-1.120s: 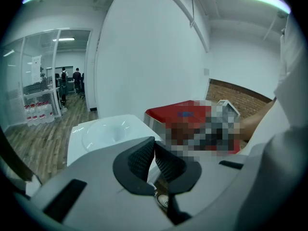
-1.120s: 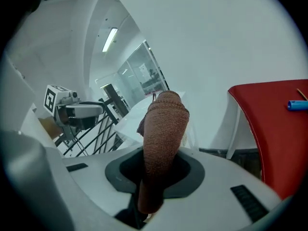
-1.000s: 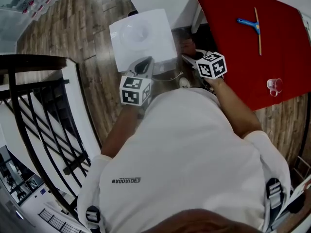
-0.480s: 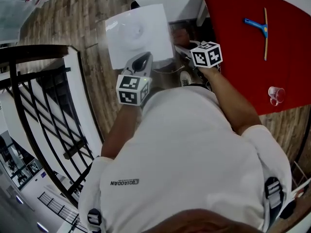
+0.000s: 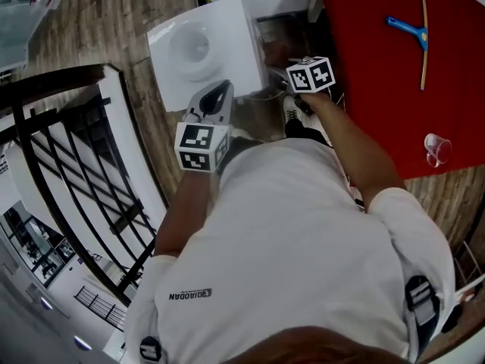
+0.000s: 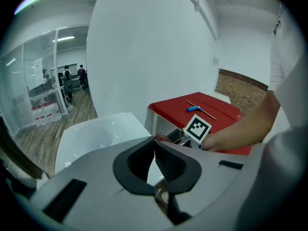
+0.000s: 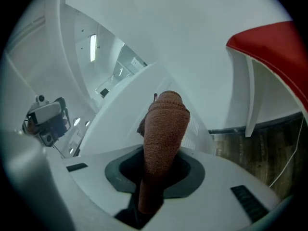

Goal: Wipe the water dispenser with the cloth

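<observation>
The white water dispenser [image 5: 198, 48] stands on the wood floor; I look down on its dished top. My left gripper [image 5: 217, 97] hovers at the top's near edge, shut with nothing between its fingers; its own view shows the dispenser top [image 6: 96, 134] just beyond the gripper [image 6: 155, 139]. My right gripper [image 5: 292, 78] is at the dispenser's right side, under its marker cube [image 5: 311, 74]. In the right gripper view the gripper [image 7: 161, 152] is shut on a rolled rust-brown cloth [image 7: 164, 124], whose end meets the dispenser's white side panel [image 7: 130, 105]. The head view hides the cloth.
A red table [image 5: 379, 74] stands right of the dispenser, with a blue-handled squeegee [image 5: 413, 32] and a clear plastic cup [image 5: 437, 149] on it. A black railing [image 5: 68, 165] runs along the left. A shoe [image 5: 292, 116] shows on the floor by the dispenser.
The right gripper has moved farther from me along the dispenser's right side with the cloth. The left gripper has stayed at the top's near edge. The head view has shifted slightly.
</observation>
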Tool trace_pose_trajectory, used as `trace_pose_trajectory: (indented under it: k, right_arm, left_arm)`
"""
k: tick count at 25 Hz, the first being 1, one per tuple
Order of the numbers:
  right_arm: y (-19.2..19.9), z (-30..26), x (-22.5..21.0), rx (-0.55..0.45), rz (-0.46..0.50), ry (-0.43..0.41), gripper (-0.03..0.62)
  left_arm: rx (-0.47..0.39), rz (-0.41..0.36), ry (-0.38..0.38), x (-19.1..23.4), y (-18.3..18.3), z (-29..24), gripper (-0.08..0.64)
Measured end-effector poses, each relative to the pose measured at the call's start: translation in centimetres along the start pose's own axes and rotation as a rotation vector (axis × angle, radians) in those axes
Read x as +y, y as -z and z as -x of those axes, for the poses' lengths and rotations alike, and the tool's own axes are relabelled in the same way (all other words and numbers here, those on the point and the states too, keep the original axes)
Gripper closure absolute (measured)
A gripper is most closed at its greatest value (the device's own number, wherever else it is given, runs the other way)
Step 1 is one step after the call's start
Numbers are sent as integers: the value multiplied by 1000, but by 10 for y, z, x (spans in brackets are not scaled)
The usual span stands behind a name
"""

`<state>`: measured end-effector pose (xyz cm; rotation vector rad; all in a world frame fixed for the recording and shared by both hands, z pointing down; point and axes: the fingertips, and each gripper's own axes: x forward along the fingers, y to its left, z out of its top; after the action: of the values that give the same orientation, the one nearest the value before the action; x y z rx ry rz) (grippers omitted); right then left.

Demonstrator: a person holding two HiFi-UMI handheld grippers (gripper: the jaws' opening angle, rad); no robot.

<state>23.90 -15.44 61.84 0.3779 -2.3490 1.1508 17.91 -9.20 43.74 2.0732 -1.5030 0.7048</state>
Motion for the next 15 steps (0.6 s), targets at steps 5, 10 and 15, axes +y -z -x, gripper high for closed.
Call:
trace_pose_trajectory:
  k: [5, 10, 15]
  right_arm:
    - [24, -20, -31, 55, -46, 29, 520]
    - [41, -43, -62, 109, -40, 61, 520]
    - [58, -72, -87, 160, -51, 90, 520]
  left_arm:
    - [12, 13, 8, -6, -1, -6, 560]
    - [30, 25, 12, -10, 1, -7, 559]
    - [35, 33, -2, -6, 4, -7, 560]
